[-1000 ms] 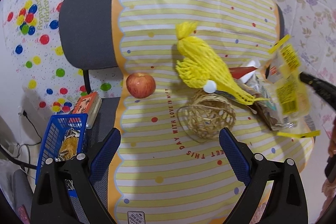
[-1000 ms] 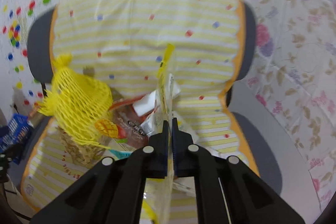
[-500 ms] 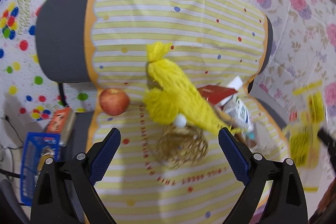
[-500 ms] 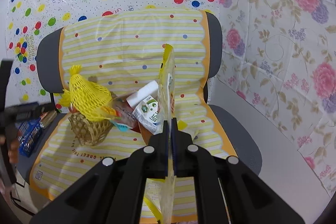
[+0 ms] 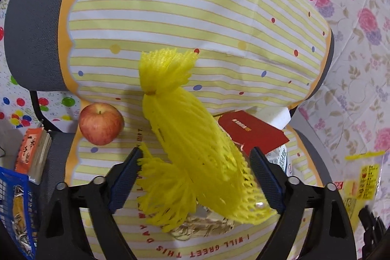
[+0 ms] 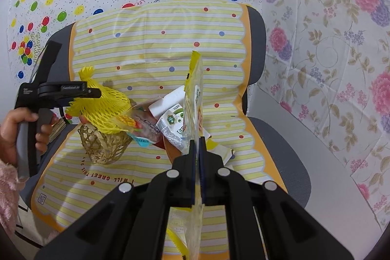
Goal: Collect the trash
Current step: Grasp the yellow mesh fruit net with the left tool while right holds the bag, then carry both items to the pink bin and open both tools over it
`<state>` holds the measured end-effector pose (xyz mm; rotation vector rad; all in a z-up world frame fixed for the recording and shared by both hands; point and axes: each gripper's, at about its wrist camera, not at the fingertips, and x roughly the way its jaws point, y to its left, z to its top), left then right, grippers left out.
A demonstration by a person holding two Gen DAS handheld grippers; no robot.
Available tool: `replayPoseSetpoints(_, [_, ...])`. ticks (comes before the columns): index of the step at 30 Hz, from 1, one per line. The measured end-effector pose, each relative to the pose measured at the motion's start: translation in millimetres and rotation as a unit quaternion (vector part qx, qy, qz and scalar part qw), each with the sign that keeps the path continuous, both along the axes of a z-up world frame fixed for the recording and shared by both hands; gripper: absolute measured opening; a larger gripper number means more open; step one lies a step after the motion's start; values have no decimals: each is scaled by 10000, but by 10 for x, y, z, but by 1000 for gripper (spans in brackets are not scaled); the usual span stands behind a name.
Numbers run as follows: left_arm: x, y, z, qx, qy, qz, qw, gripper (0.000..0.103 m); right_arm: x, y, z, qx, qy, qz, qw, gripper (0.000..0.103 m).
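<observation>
A: Left tool (image 5: 195,162): jaws wide apart, straddling the yellow foam net (image 5: 195,150), no pad touching it that I can confirm. The net lies draped over the wicker basket (image 6: 102,145) near the front-left part of the chair seat (image 6: 280,138), its tied tuft pointing up toward the backrest.

B: Right tool (image 6: 197,138)?

A: Jaws pressed together on a thin clear snack wrapper (image 6: 193,94) with a yellow strip, held edge-on and lifted above the seat's middle.

B: Handling estimate for the net?

A: Judged very light, soft, springy; it will squash flat under the pads and may snag on the basket weave. Best grip looks like the thick middle of the sleeve, or the knotted neck below the tuft, where material is bunched. The frayed lower fringe would likely slip out.

B: Other trash remaining?

A: Red card (image 5: 253,132), milk carton (image 6: 170,123) and wrappers piled just beside the basket, toward the seat's centre. Apple (image 5: 101,123) sits at the left edge by the backrest; presumably not trash. Blue crate (image 5: 14,206) lies off the left side, already holding some wrappers.
</observation>
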<state>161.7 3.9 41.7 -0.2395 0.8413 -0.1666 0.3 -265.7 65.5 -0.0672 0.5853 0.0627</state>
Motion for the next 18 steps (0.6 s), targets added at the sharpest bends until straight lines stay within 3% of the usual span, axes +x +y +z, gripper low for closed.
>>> replayPoseSetpoints(1, [17, -4, -10, -6, 29, -30, 10000, 52, -8, -3, 4, 28, 1, 6, 10000, 3])
replayPoseSetpoints(2, [24, 9, -16, -30, 45, -48, 10000, 48, -14, -1, 10, 49, -4, 4, 10000, 3])
replayPoseSetpoints(4, [21, -3, 24, -65, -46, -124, 9999, 23, -34, -7, 31, 88, -39, -3, 10000, 3])
replayPoseSetpoints(6, [-47, -8, 145, -59, -305, -126, 9994, 15, -44, -25, 61, 161, -103, -8, 9998, 3])
replayPoseSetpoints(12, [-606, -29, 906, 617, -1643, 26, 9845, 12, -191, -149, 206, 440, -420, -83, 9981, 3])
replayPoseSetpoints(18, [-1082, 9, 1168, 839, -2026, -11, 9756, 12, -386, -138, 280, 456, -518, -7, 9976, 3])
